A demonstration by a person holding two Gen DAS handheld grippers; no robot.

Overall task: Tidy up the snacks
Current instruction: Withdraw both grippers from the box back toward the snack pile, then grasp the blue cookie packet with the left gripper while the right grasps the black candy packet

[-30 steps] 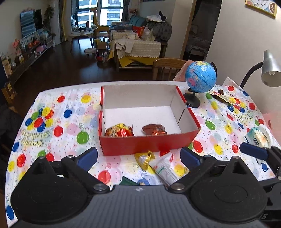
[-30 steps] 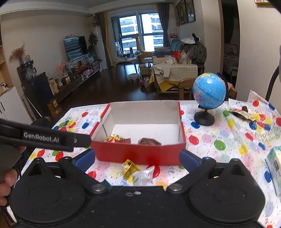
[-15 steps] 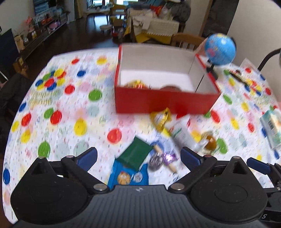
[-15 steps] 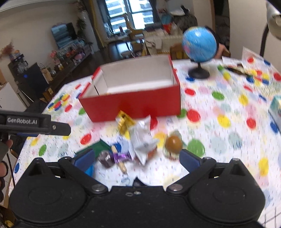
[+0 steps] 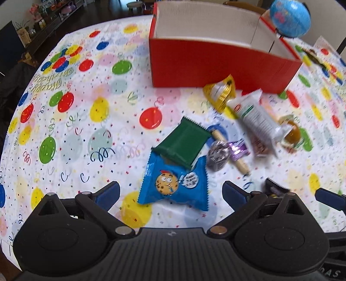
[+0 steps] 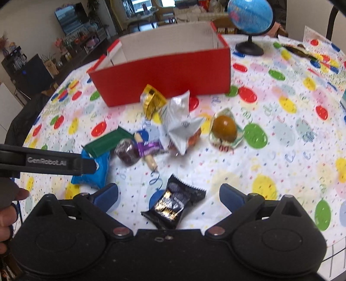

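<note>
The red box [image 5: 216, 62] [image 6: 164, 71] stands at the far side of the table. Loose snacks lie in front of it: a blue cookie packet [image 5: 175, 181] [image 6: 95, 170], a green packet [image 5: 183, 142] [image 6: 106, 142], a gold packet [image 5: 221, 93] [image 6: 152, 101], a white packet [image 5: 257, 116] [image 6: 179, 123], a purple-wrapped sweet [image 5: 218, 151] [image 6: 127, 151], a round brown snack [image 5: 292, 134] [image 6: 223, 128] and a black packet [image 6: 173, 205]. My left gripper [image 5: 170, 192] is open just above the blue cookie packet. My right gripper [image 6: 168, 194] is open around the black packet.
A blue globe [image 5: 289, 15] [image 6: 250, 13] on a black stand sits right of the box. The balloon-print tablecloth [image 5: 75, 121] covers the table. The left gripper's arm [image 6: 47, 162] and a hand [image 6: 8, 216] show at the left of the right wrist view.
Both grippers have pulled back from the box and tilted down toward the loose snacks near the front. Both stay open with nothing held.
</note>
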